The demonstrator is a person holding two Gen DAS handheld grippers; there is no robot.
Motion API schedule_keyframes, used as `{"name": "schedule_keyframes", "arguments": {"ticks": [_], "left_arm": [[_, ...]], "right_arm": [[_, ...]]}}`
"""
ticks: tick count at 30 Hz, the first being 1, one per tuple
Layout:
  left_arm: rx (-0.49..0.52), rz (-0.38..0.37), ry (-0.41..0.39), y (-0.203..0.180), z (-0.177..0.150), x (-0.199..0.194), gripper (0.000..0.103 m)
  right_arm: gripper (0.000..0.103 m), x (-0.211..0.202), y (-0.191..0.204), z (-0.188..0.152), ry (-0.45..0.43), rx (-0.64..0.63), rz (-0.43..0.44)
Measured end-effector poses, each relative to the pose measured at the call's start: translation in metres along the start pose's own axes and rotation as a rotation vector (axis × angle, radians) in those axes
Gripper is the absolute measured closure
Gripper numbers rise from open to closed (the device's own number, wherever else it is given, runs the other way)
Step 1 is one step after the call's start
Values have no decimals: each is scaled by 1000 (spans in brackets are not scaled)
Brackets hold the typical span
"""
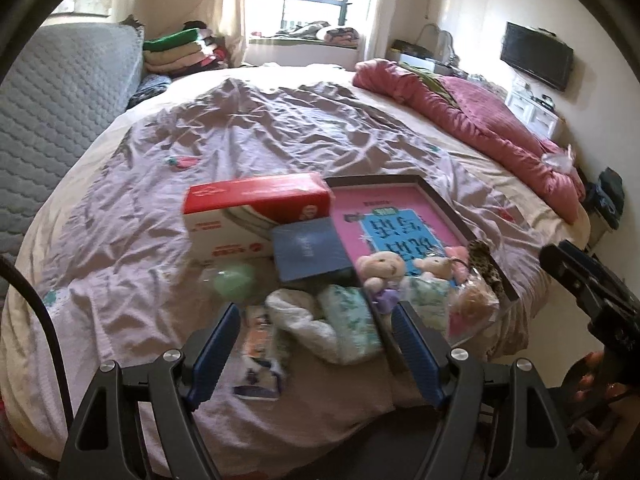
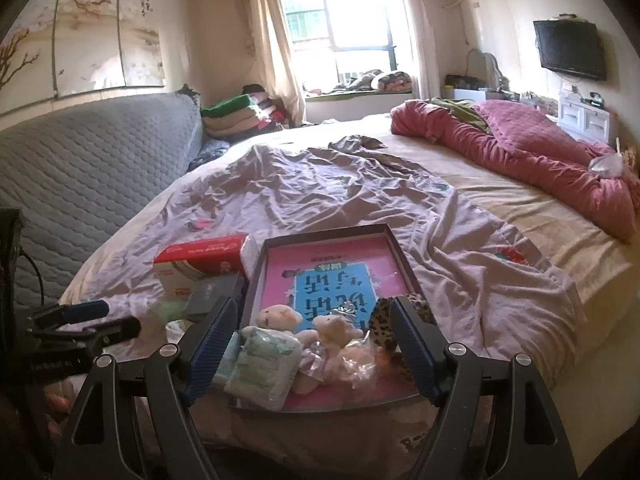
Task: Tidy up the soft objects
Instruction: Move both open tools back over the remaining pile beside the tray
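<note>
A: So, the claws first. What are they doing?

B: Both hang above the near edge of the bed (image 1: pixel 280 128) with nothing in them. The left claw (image 1: pixel 316 344) stands spread, its blue pads either side of a white cloth (image 1: pixel 298 318) and a folded diaper (image 1: pixel 352 320) that lie below and ahead of it, not touched. The right claw (image 2: pixel 310 340) is released too, jaws parted wide, with only air between the pads.

A: And what lies past them?

B: Ahead of the right claw sits a tray (image 2: pixel 256 280) with a pink book in it. On its near end are two plush bears (image 2: pixel 280 316), another diaper (image 2: pixel 264 368) leaning over the tray's near-left rim, a doll in a clear bag (image 2: pixel 360 360) and a leopard-print pouch (image 2: pixel 384 316). Left of the tray are a red box (image 1: pixel 256 208), a blue box (image 1: pixel 308 252) and a green ball (image 1: pixel 234 278).

A: Which step is this, then?

B: I'd judge an early one: picking a first soft thing. Nothing is gripped, and the soft things are partly in the tray, partly loose on the sheet.

A: Next move?

B: Probably lowering one claw over a single item, say the loose diaper, and closing gently. The pile is crowded, so the pads need to straddle just one piece without dragging its neighbour.
</note>
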State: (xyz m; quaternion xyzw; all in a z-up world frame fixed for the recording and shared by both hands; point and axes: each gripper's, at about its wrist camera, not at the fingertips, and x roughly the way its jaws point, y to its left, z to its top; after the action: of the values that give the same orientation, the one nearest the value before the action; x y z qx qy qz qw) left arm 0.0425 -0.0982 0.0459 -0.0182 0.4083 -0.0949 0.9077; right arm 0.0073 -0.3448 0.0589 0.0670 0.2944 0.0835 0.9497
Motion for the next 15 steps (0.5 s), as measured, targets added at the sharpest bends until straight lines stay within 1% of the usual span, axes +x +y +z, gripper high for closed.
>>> {"name": "schedule_keyframes", "arguments": {"ticks": [4,9,13,15], "left_arm": [[-26,29,-12,21,0,-7,26],[-79,48,-2,48,-4,-5,26],[-102,62,17,61,-8,-1,26],[-114,62,18,66,-10,0,26]], "right_arm": [[23,-1,9,1,-4,-12,30],[23,5,27,-1,15,-39,62],[23,10,45,-5,38,-83,73],[23,10,50,-6,36,-87,80]]}}
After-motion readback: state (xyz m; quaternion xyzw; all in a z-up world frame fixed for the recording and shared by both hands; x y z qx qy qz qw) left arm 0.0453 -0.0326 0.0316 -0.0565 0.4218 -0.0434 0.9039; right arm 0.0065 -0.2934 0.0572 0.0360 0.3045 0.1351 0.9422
